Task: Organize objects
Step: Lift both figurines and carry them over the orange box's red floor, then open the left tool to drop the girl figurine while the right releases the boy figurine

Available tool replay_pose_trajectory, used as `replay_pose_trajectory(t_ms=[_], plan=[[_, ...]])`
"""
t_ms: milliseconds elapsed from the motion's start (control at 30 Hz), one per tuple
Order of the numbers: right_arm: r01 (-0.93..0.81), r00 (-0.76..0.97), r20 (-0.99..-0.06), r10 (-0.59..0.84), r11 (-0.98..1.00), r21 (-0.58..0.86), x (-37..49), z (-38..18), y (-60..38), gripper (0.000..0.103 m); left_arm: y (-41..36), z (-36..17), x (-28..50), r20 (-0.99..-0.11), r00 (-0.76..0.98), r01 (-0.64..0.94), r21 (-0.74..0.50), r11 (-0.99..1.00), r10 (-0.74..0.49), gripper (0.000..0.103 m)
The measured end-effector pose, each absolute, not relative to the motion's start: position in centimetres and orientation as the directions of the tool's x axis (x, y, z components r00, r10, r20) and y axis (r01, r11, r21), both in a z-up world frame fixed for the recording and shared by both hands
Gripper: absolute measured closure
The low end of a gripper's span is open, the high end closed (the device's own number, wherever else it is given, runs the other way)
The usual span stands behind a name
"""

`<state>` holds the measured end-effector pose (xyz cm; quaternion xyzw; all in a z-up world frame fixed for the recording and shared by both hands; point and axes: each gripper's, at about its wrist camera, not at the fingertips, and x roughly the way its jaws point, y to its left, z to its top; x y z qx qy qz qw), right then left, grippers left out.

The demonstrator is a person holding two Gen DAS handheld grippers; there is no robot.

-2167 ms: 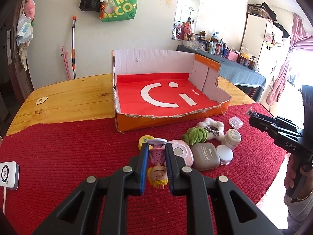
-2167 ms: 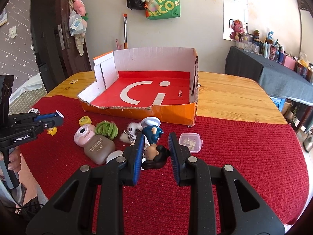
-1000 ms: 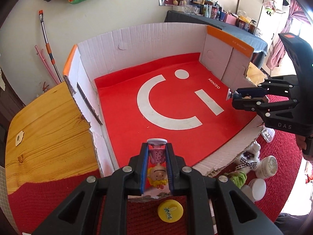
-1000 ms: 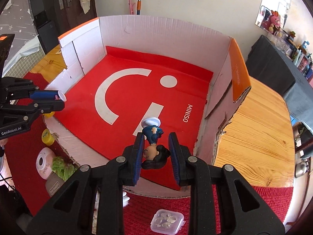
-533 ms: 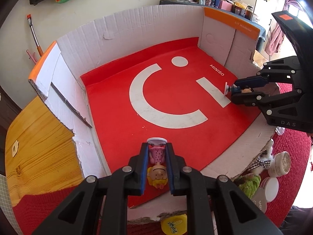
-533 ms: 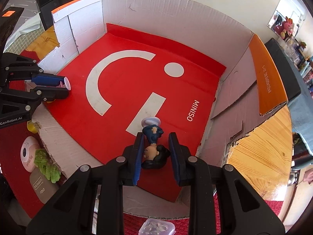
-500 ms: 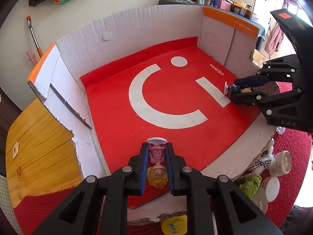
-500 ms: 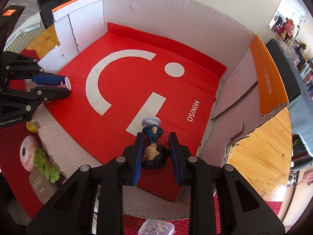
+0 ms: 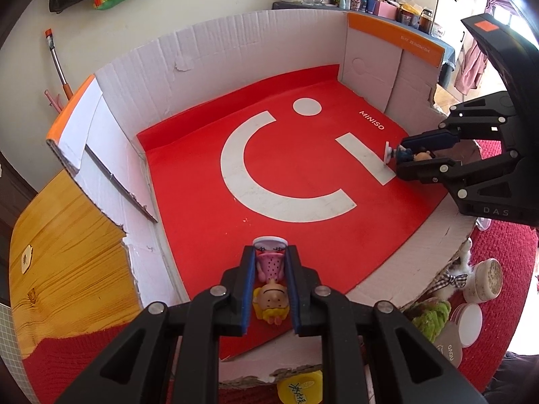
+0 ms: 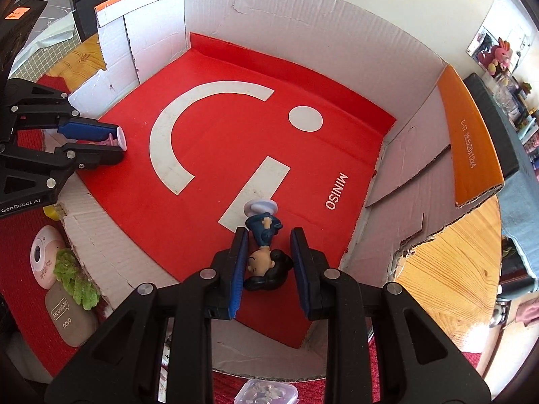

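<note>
My left gripper (image 9: 270,252) is shut on a blonde doll in a pink dress (image 9: 271,282), its white base near the red floor of the cardboard box (image 9: 209,50) at the front left. My right gripper (image 10: 268,232) holds a dark-haired doll in blue (image 10: 264,252); its jaws stand slightly wider than the doll, whose white base touches the box floor (image 10: 235,124) near the front right. Each gripper shows in the other's view: the right gripper (image 9: 401,155) at the right, the left gripper (image 10: 114,144) at the left.
Outside the box's torn front wall, on the red cloth (image 9: 502,245), lie a green plush (image 9: 431,316), a cream jar (image 9: 485,279), a grey case (image 10: 69,313), a pink camera toy (image 10: 43,256), a yellow cap (image 9: 299,390) and a clear small box (image 10: 266,392). Wooden table (image 9: 64,259) flanks the box.
Both grippers have carried their dolls from above the cloth into the box and lowered them toward its floor. The right gripper's jaws now stand a little wider.
</note>
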<state>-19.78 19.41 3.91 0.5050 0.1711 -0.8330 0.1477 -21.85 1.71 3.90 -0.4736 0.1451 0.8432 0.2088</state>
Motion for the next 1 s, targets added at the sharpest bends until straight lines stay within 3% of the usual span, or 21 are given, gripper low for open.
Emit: replay_pose_trajectory(t_ms=[567,833,1000], plan=[[0.426,-0.435,-0.898,-0.067,-0.894,-0.139,-18.8,4.0,19.9,0.078,1.7,3.9,-21.9,-0.859,-0.463,-0.493,0.045,-0.869,0.218,0.084],[0.426,-0.435,-0.898,-0.067,-0.894,-0.14,-19.0,4.0,19.8,0.077,2.1,4.0,-21.9,-0.859,-0.458,-0.507,0.041,-0.861,0.228,0.072],[0.424,-0.437,-0.897,-0.063,-0.894,-0.144,-19.3,4.0,19.7,0.076,2.2,4.1,-22.0,-0.86,-0.456,-0.505,0.036,-0.862,0.231,0.07]])
